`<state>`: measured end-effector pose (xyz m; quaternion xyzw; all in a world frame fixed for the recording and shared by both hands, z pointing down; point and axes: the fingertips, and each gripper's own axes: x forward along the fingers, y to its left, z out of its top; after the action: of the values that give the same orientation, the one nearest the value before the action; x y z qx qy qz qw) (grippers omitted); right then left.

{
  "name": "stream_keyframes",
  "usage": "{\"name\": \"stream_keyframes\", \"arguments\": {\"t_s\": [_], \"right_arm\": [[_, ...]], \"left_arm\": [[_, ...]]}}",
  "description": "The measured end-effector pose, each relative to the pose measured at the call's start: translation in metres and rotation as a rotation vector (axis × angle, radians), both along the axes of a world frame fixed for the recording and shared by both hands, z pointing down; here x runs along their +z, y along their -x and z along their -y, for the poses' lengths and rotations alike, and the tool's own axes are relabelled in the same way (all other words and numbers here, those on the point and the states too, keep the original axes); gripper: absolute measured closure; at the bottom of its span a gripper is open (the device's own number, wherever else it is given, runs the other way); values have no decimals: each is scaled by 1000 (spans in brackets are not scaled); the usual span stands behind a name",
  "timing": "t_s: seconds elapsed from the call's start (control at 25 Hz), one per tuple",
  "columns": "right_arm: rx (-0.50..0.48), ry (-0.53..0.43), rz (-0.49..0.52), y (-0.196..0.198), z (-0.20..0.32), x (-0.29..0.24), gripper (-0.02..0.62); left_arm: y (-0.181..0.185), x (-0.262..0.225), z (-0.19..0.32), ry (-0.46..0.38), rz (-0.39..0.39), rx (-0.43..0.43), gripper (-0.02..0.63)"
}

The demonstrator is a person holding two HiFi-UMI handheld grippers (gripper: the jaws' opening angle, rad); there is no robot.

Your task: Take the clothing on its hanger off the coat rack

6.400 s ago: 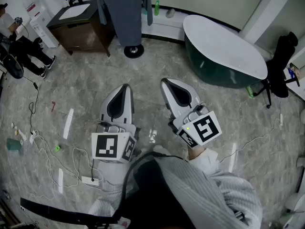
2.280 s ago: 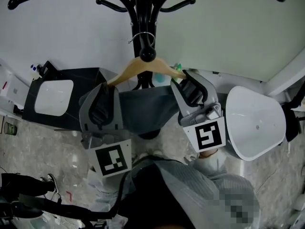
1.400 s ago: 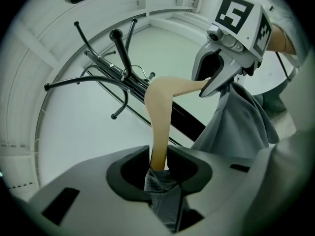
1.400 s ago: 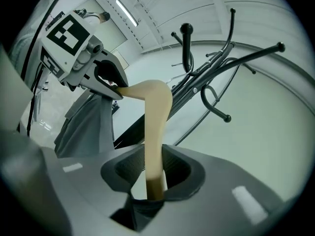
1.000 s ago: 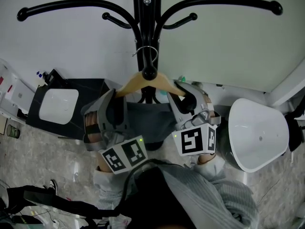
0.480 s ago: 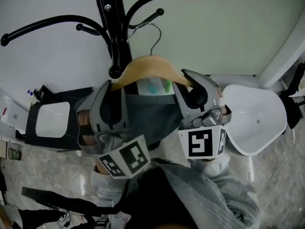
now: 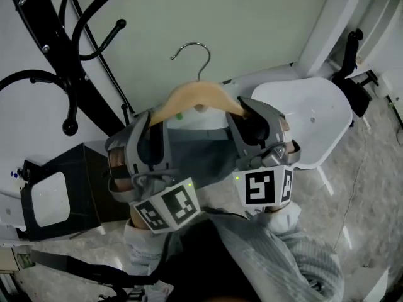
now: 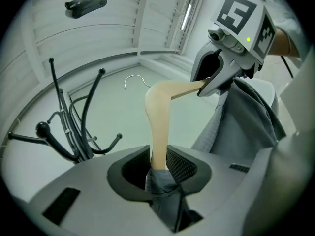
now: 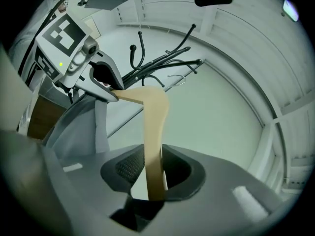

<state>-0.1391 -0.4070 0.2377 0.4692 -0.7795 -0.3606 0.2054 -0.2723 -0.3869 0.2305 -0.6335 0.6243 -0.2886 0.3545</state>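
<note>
Left gripper (image 7: 146,145) and right gripper (image 7: 253,123) are each clamping one arm of the wooden hanger (image 7: 200,97), which is carrying gray clothing (image 7: 196,156), its hook apart from the coat rack (image 7: 82,83).

Right gripper (image 9: 153,168) is clamping one arm of the wooden hanger (image 9: 154,117); left gripper (image 9: 109,88) is holding the other arm, with the coat rack (image 9: 165,58) standing behind.
</note>
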Motion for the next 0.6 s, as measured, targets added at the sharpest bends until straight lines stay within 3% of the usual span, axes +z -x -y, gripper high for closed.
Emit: {"name": "stream_keyframes", "arguments": {"t_s": [0.24,0.6], "right_arm": [[112,26,-36,-42,4,24,492],[182,65,-29,-81,5,51,495]], "left_arm": [[-42,28,20,55,-6,104,503],[-82,50,31,93,11,174,505]]}}
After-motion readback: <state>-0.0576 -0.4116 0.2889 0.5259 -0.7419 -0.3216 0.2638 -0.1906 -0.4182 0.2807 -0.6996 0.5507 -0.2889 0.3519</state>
